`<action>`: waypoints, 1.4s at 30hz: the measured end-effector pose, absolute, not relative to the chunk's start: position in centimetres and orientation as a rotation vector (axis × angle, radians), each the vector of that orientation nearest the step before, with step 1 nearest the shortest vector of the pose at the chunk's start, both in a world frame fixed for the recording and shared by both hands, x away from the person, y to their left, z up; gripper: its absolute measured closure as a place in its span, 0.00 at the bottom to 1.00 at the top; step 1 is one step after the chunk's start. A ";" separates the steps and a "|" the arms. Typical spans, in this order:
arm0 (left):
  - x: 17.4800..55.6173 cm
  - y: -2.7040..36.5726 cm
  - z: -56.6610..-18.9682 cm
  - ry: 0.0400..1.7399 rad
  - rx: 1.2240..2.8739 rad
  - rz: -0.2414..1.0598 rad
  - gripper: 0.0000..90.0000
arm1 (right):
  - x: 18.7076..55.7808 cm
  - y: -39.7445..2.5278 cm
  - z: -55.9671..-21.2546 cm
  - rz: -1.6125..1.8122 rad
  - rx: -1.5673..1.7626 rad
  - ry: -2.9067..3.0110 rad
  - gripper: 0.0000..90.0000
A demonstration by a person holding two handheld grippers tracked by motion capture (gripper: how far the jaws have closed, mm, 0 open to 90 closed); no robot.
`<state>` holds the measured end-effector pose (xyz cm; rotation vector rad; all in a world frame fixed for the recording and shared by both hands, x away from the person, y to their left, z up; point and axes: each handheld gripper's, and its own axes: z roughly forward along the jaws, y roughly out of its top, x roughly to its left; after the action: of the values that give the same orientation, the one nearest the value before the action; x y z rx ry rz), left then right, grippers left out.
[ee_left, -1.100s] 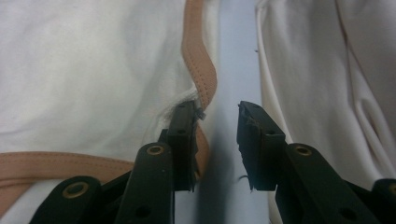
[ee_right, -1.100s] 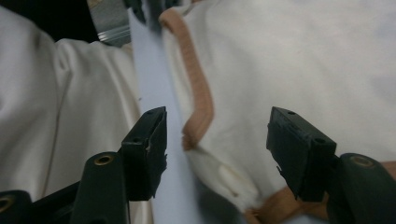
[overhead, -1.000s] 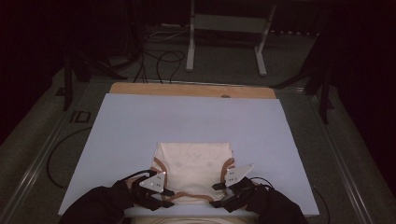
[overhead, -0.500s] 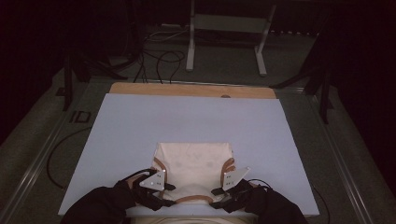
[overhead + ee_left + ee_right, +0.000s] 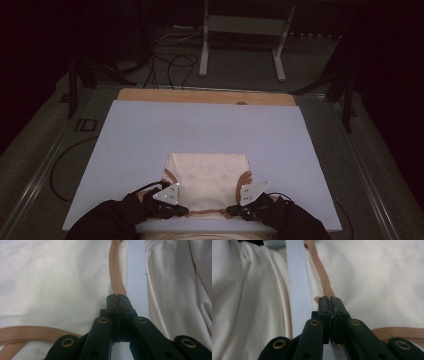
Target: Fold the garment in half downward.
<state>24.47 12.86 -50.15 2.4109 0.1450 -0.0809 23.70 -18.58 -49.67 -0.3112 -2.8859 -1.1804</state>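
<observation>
Both grippers, left gripper (image 5: 117, 296) and right gripper (image 5: 329, 298), apparently clamp tan trim (image 5: 115, 270).

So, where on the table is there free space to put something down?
The pale blue table mat is bare beyond the cream garment with tan trim, and to its left and right. The near edge is crowded: both claws, left and right, pinch the trim there.

The garment (image 5: 207, 175) is soft cream cloth, matt and finely woven, with a tan woven binding tape (image 5: 115, 277) stitched in rows along its edge, pinched between the fingers (image 5: 112, 305) of the left gripper (image 5: 117, 295). The right gripper (image 5: 329, 298) is matt black plastic with brass-coloured rivets. The table cover (image 5: 150, 135) beyond the fingertips looks smooth, matt pale blue; a bare wooden strip (image 5: 200, 96) lies farther off.
</observation>
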 end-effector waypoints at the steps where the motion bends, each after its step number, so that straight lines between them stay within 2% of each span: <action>1: 24.4 12.9 -50.1 0.137 2.412 -0.079 1.00 | 23.7 -18.6 -49.6 -1.192 -0.298 -2.881 0.99; 4: 24.3 13.1 -49.6 0.131 2.402 -0.061 1.00 | 23.4 -18.5 -49.2 -1.201 -0.286 -2.874 0.99; 9: 24.4 13.3 -50.1 0.116 2.420 -0.116 0.99 | 23.3 -18.3 -49.7 -1.146 -0.261 -2.875 0.98; 11: 24.5 13.2 -50.8 0.112 2.445 -0.132 0.94 | 23.5 -18.3 -50.2 -1.114 -0.260 -2.889 0.98; 14: 24.4 13.3 -51.0 0.116 2.425 -0.144 0.82 | 23.5 -18.4 -50.6 -1.093 -0.265 -2.857 0.96; 17: 24.4 13.3 -51.0 0.107 2.424 -0.162 0.77 | 23.7 -18.5 -50.9 -1.091 -0.259 -2.833 0.91; 21: 24.3 13.2 -50.7 0.098 2.418 -0.152 0.67 | 23.6 -18.5 -50.7 -1.106 -0.241 -2.809 0.75; 23: 24.3 13.3 -50.4 0.106 2.391 -0.150 0.60 | 23.5 -18.4 -50.4 -1.113 -0.217 -2.813 0.63; 28: 24.9 13.5 -49.3 0.188 2.346 -0.132 0.28 | 23.8 -18.7 -49.6 -1.188 -0.280 -2.801 0.39; 30: 24.9 13.5 -49.2 0.186 2.344 -0.127 0.19 | 23.9 -18.8 -49.3 -1.209 -0.288 -2.804 0.36; 31: 25.0 13.6 -49.0 0.180 2.341 -0.109 0.19 | 24.0 -19.0 -49.1 -1.235 -0.300 -2.796 0.31; 32: 25.1 13.6 -49.0 0.189 2.341 -0.106 0.12 | 24.3 -19.2 -48.9 -1.269 -0.329 -2.777 0.23; 35: 25.4 13.6 -48.8 0.202 2.338 -0.082 0.02 | 24.6 -19.5 -48.7 -1.300 -0.382 -2.776 0.16; 42: 26.2 13.9 -47.7 0.224 2.290 -0.024 0.01 | 25.4 -20.4 -47.8 -1.443 -0.471 -2.789 0.12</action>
<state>26.20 13.86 -47.70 2.2905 0.2238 -0.0238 25.36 -20.36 -47.84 -0.4715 -2.7887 -1.4429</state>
